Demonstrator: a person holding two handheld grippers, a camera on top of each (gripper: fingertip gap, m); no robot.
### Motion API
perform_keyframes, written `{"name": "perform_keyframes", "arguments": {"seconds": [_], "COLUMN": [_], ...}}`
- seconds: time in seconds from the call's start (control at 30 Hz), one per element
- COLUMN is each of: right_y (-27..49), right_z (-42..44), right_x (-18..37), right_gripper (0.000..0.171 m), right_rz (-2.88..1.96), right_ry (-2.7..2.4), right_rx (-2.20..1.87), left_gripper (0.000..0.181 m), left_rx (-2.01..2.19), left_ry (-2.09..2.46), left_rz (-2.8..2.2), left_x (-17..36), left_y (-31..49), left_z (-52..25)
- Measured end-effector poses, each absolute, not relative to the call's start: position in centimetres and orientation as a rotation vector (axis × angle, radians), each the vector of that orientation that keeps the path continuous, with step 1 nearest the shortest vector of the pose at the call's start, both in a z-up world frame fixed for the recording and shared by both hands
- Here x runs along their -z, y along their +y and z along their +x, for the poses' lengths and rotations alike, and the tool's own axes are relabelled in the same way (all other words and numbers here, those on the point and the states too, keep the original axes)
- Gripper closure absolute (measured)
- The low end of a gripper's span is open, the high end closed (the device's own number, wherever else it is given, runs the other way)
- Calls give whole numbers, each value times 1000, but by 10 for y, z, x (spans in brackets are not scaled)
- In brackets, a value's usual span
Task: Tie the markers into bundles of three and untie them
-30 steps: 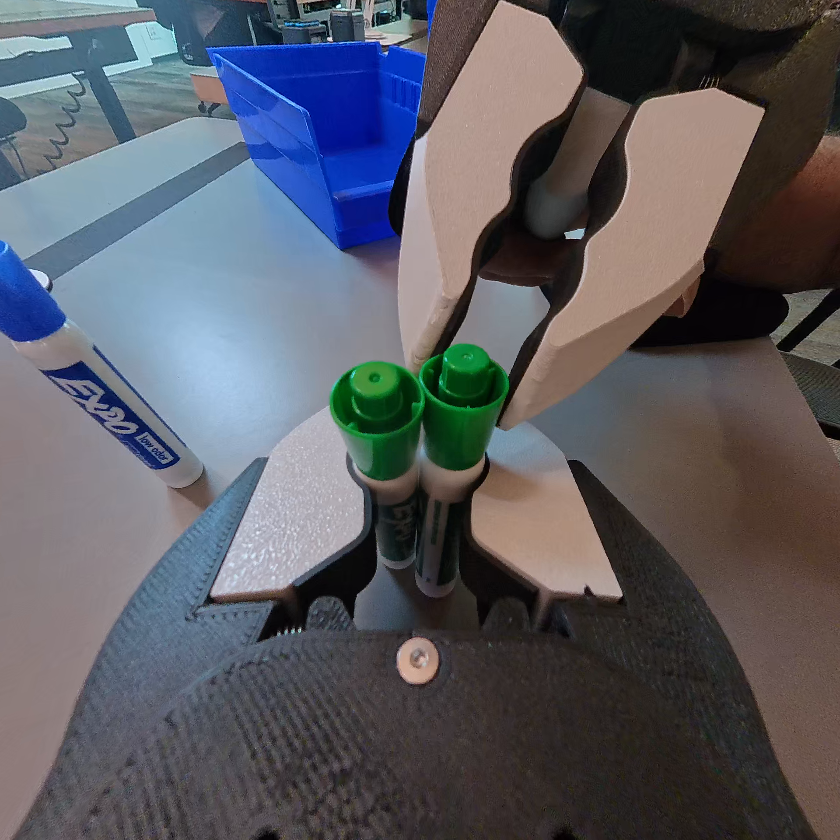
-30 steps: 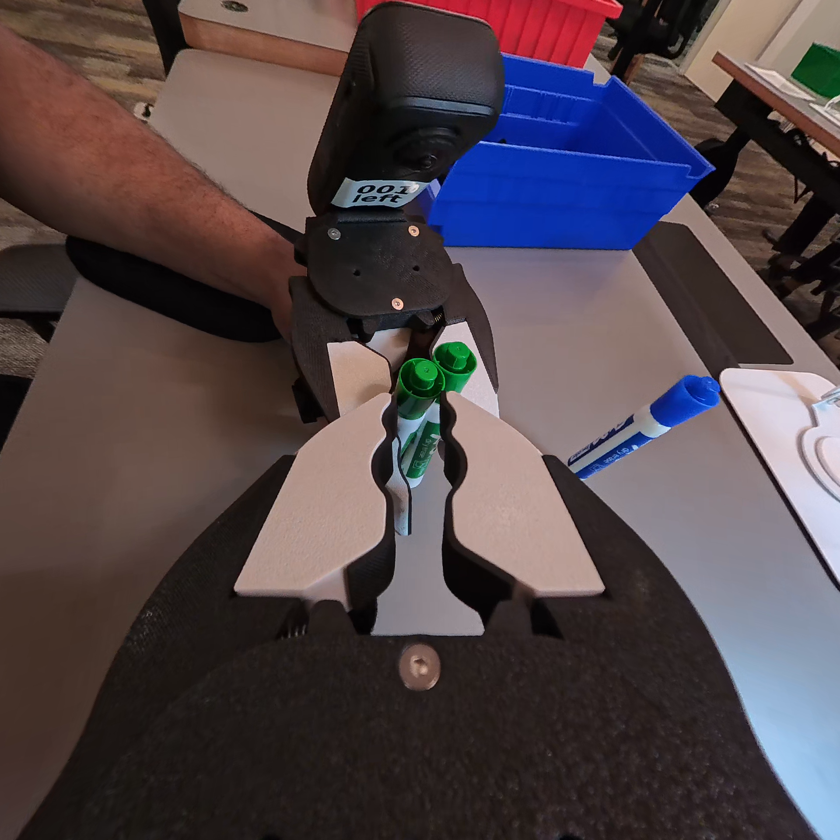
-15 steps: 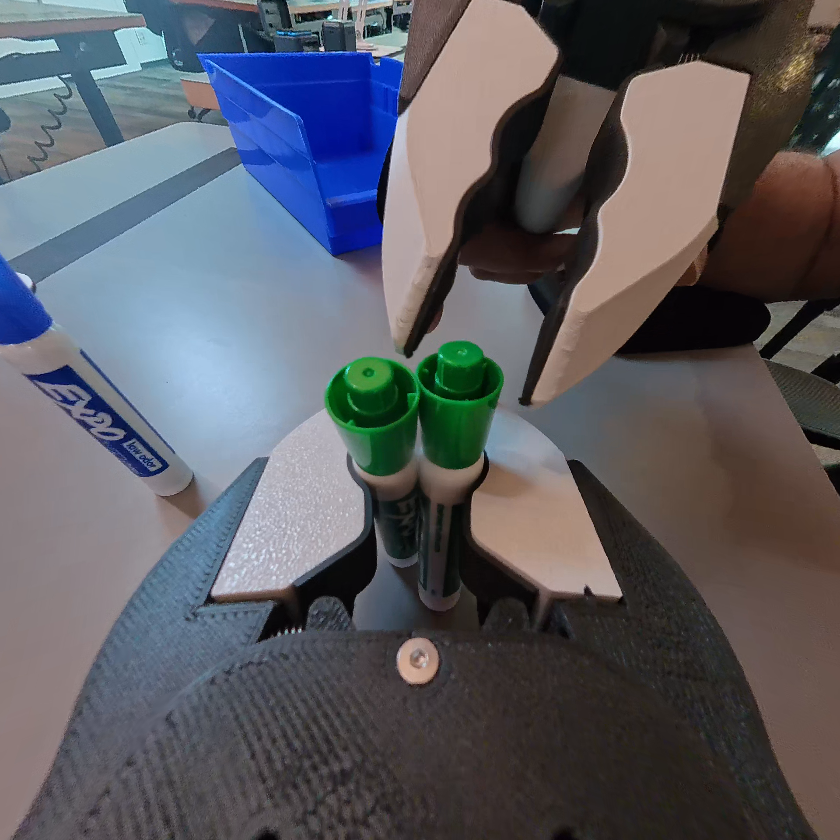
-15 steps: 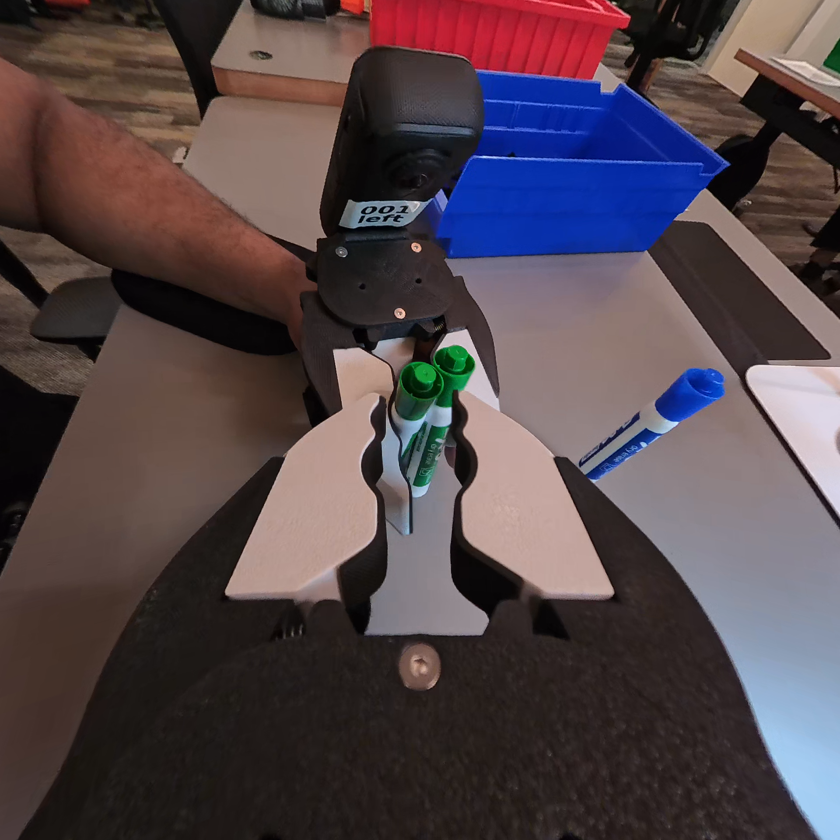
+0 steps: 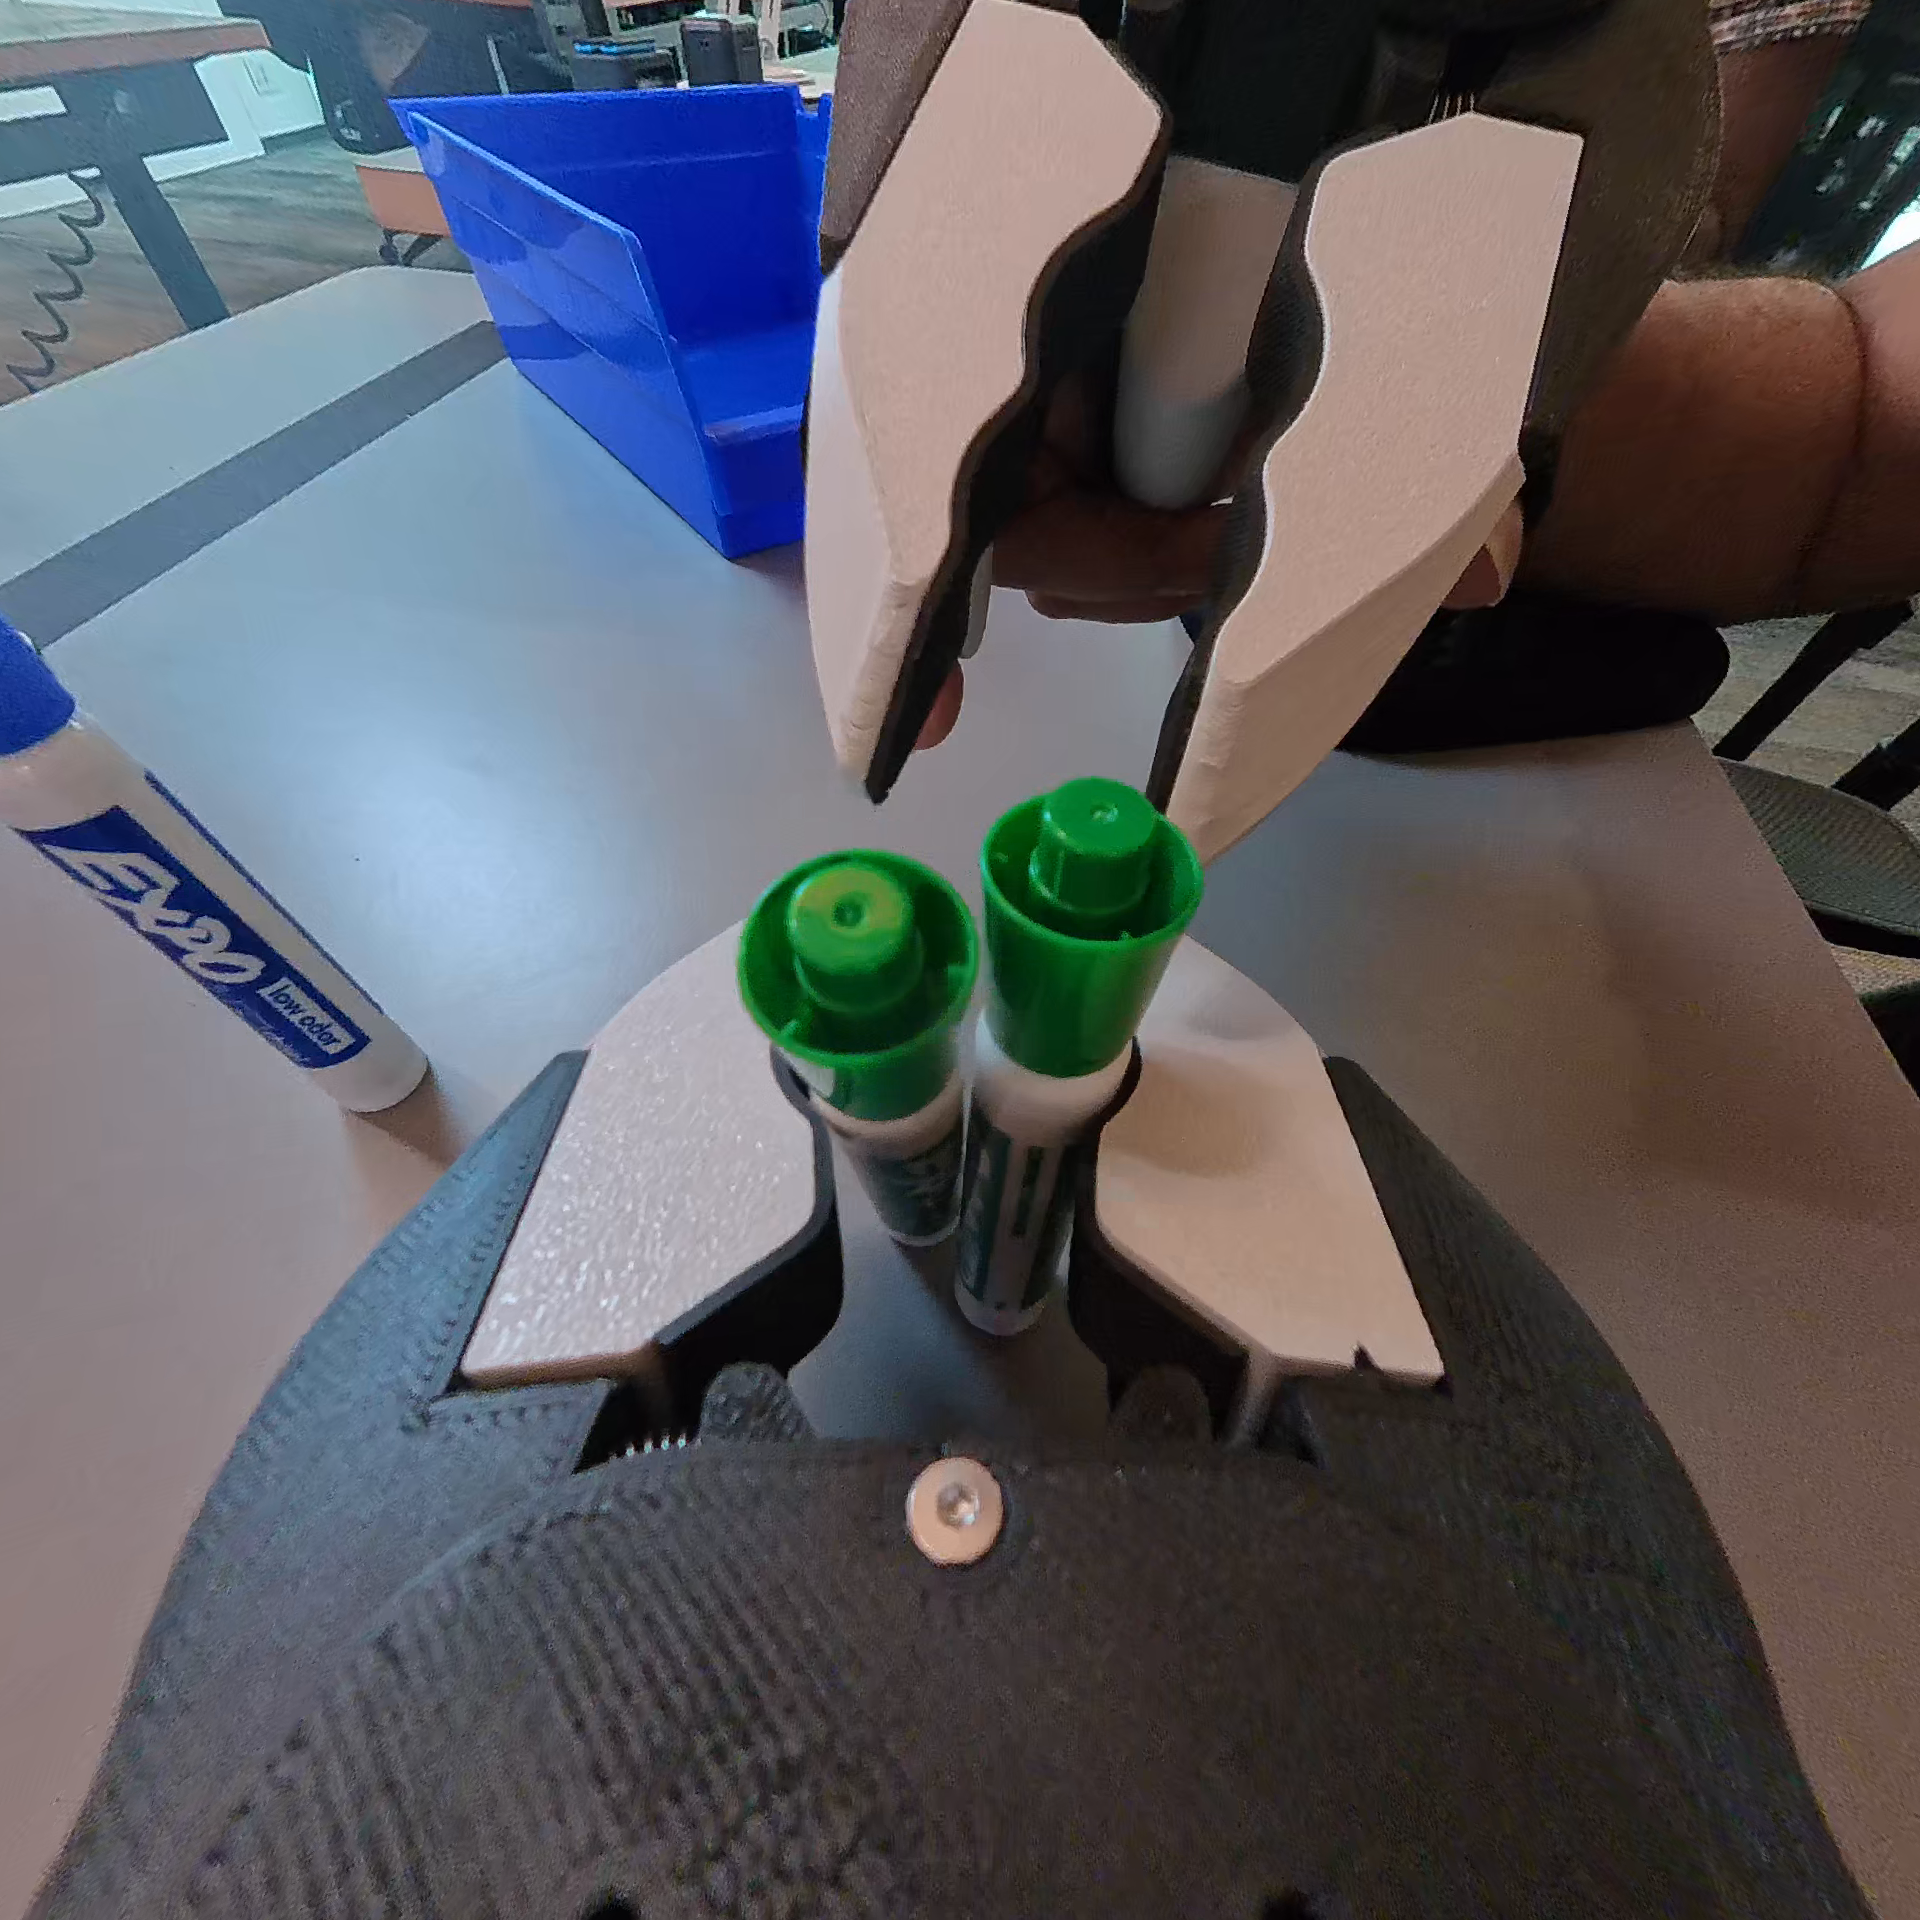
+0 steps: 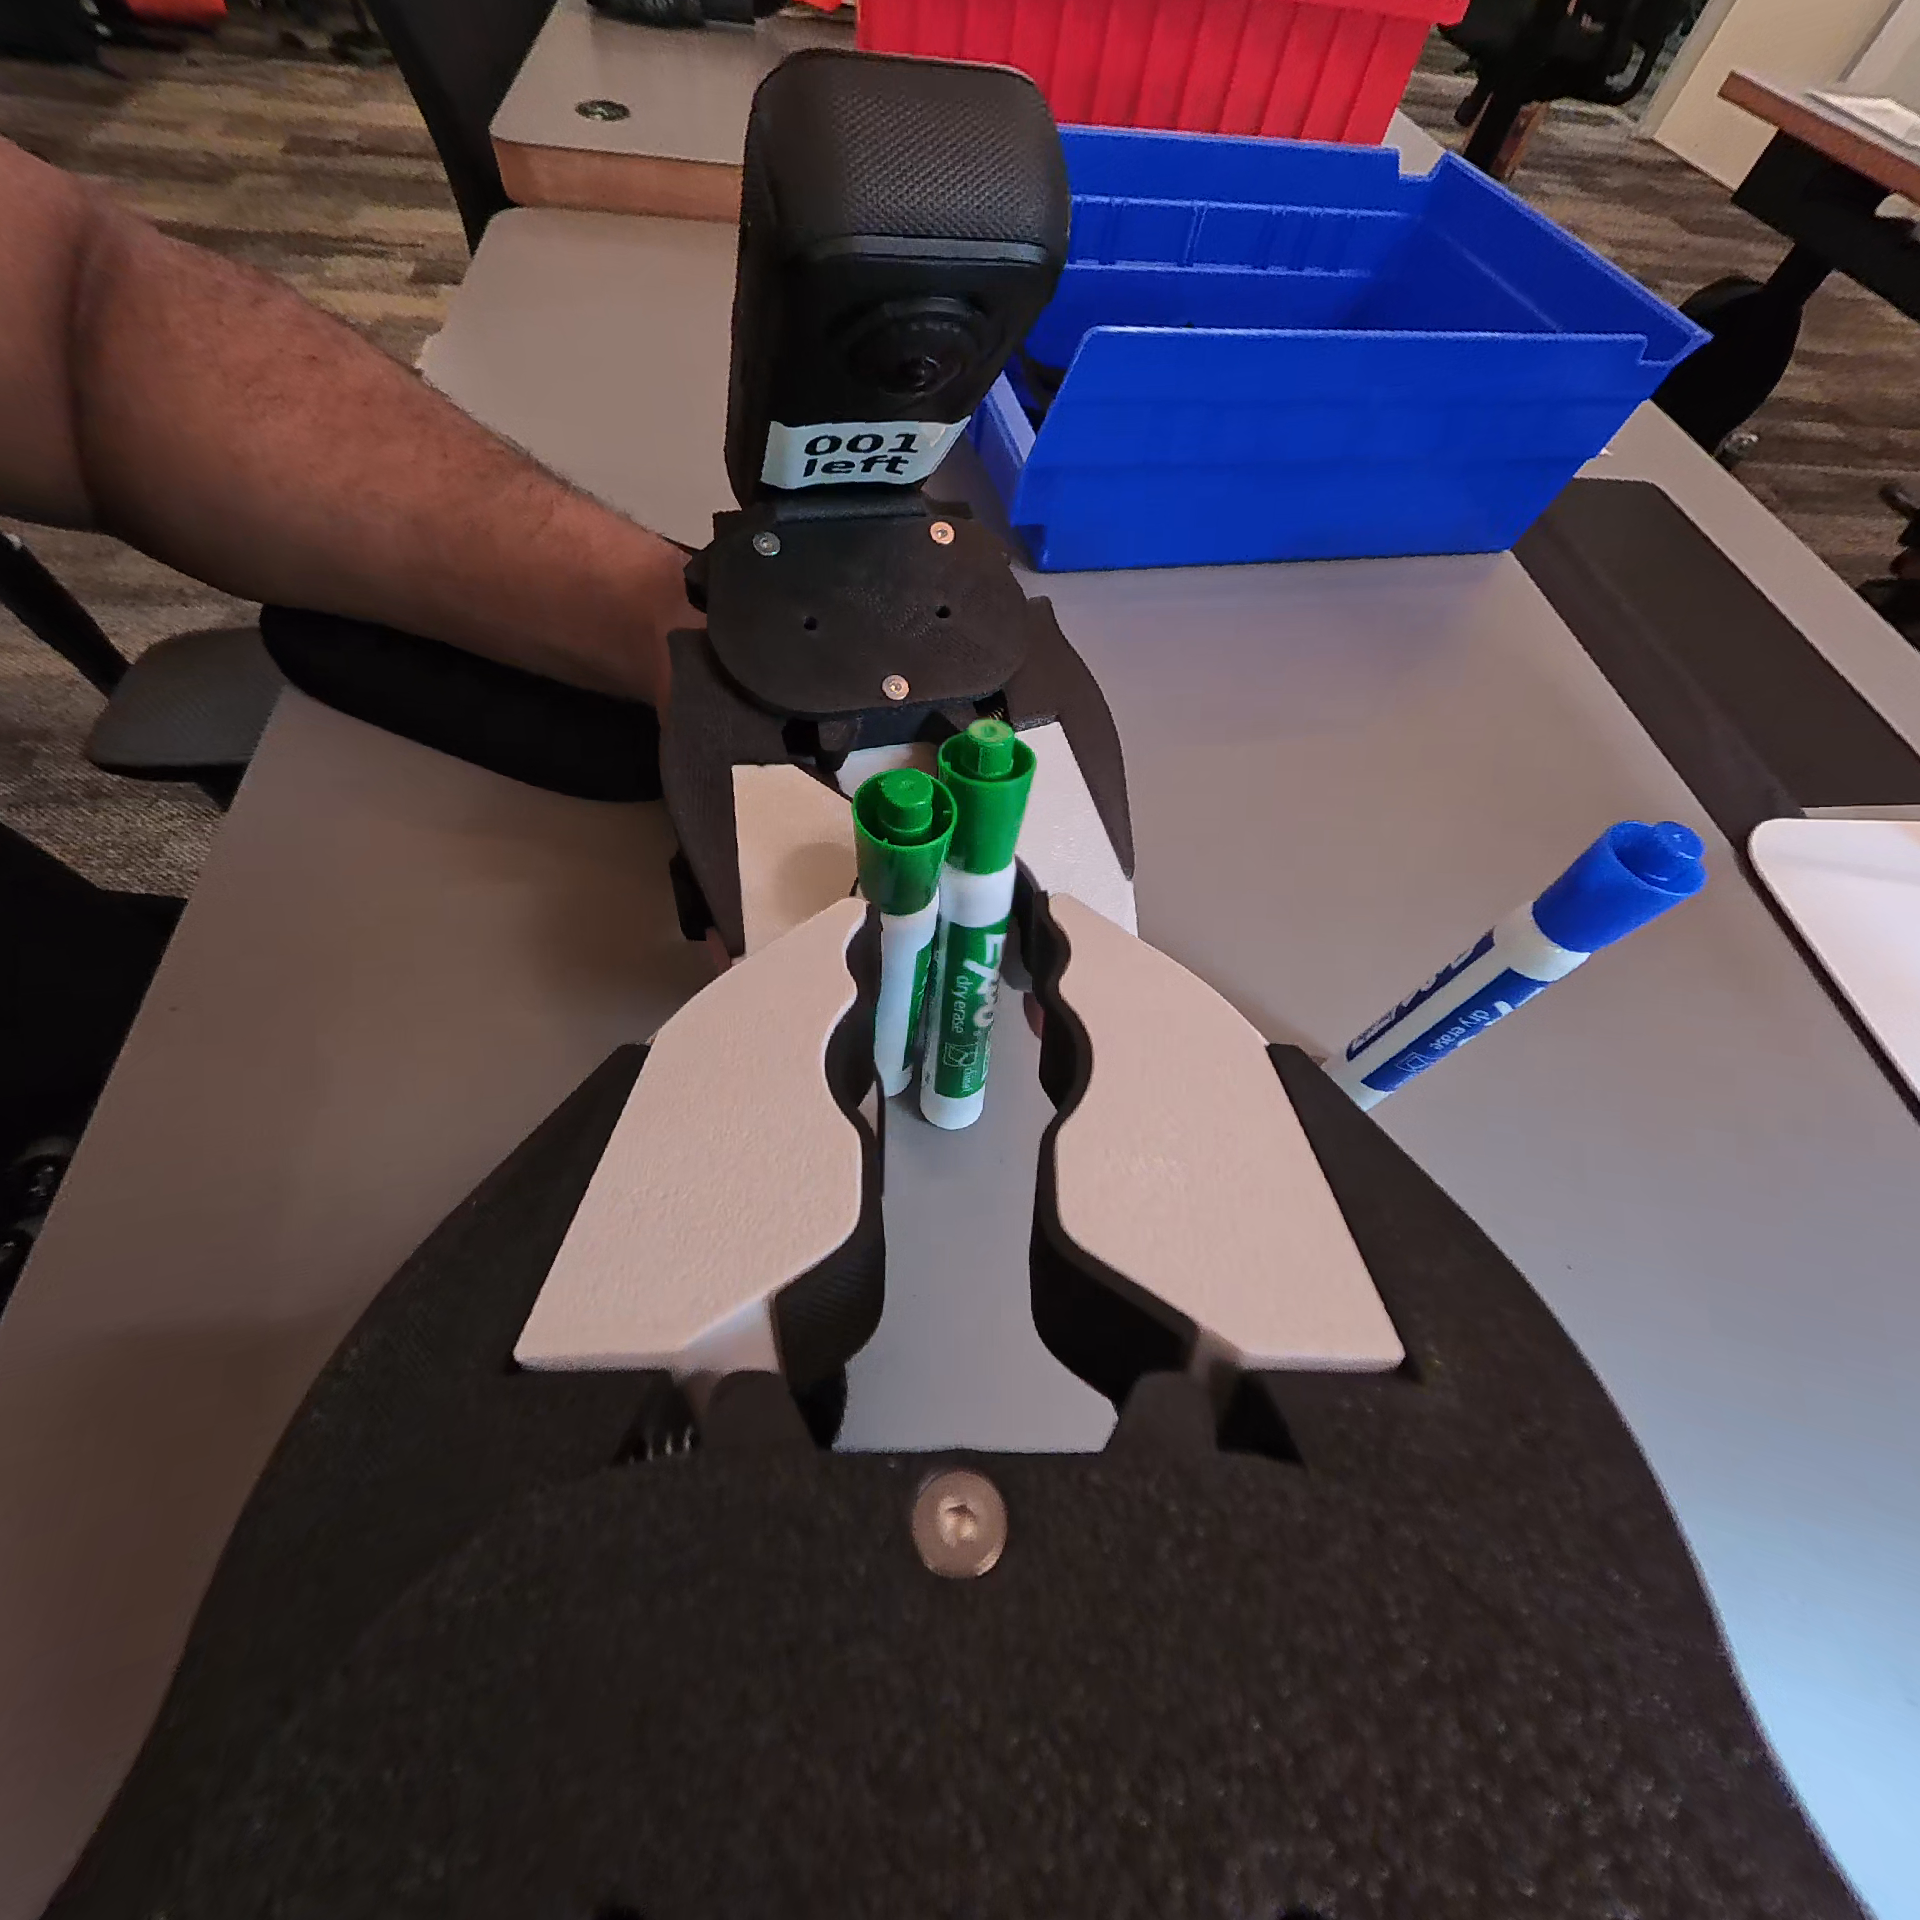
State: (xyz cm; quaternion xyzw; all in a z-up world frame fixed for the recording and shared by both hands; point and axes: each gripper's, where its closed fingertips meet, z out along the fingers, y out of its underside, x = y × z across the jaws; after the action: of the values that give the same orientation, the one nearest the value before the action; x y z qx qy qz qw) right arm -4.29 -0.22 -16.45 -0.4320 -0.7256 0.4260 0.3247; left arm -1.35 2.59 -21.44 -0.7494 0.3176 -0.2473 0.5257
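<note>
2 green markers (image 5: 977, 1029) stand upright at frame centre, clenched in the left claw (image 5: 961, 1049). The right claw (image 5: 1023, 800), jaws parted, now hovers just above their caps, wider than 0.5 s ago, gripping nothing. 1 blue marker (image 6: 1507, 966) lies on the table (image 5: 520, 727) at left; 1 blue bin (image 6: 1351, 416) sits behind.

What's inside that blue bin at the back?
The blue bin looks empty where its floor shows: bare blue plastic. Its front wall hides the near floor, and the left hand-held gripper covers one corner, so something small could sit there.
</note>
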Motion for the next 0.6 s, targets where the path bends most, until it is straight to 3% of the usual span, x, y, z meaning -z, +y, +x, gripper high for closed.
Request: {"name": "perform_keyframes", "arguments": {"seconds": [0.23, 0.6], "right_y": [0, -16], "right_z": [-42, -43], "right_x": [163, 168], "right_gripper": [143, 143], "right_rz": [-1129, -1085], "right_ry": [-1895, -1954], "right_rx": [-1122, -1121], "left_gripper": [123, 124], "left_rx": [582, 567], "left_ry": [798, 834], "left_rz": [-1814, -1829], "left_x": [217, 219], "left_y": [22, 24], "left_z": [-17, -10]}}
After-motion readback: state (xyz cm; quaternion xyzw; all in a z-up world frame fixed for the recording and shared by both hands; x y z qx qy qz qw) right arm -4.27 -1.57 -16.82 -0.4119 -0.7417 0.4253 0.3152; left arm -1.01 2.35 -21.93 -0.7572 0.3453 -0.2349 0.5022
